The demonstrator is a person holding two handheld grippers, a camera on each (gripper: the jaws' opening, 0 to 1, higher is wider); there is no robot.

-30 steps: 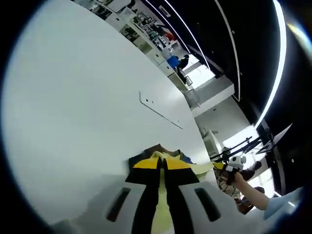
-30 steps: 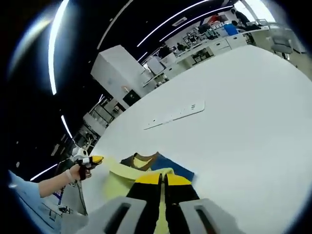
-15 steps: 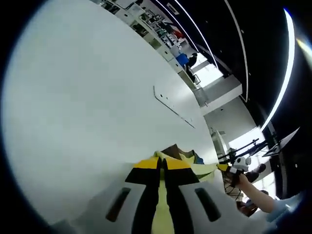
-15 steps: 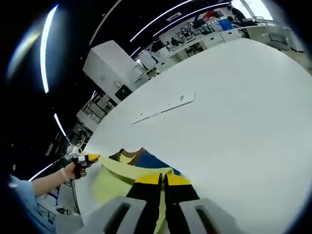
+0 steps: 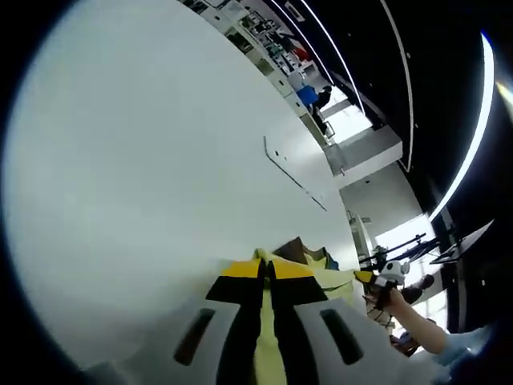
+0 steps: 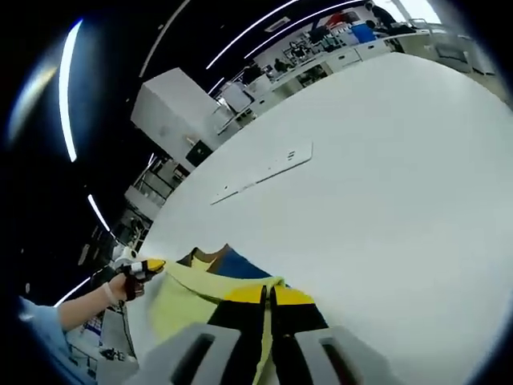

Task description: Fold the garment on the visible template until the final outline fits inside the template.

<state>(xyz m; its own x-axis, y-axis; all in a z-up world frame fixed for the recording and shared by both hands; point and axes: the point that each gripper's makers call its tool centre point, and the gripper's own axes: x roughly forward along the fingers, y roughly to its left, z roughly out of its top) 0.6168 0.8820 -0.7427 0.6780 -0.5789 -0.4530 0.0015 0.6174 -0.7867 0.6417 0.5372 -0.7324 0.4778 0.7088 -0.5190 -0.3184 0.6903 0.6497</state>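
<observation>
Nearest, the left gripper [image 5: 268,269] and the right gripper [image 6: 268,293] each had their jaws pinched on the yellow garment [image 6: 210,282], which hung stretched between them just above the white table [image 6: 385,184]. This looked like the carrying part of a fold, an edge lifted and drawn taut; next the held edge would need lowering evenly. No template outline could be made out. Farther off lay a flat white strip [image 6: 260,174], well apart; nothing blocked the way

Soft matt cloth garment [image 6: 200,298]; smooth matt white table [image 6: 385,184]; glossy plastic right gripper [image 6: 268,301]
</observation>
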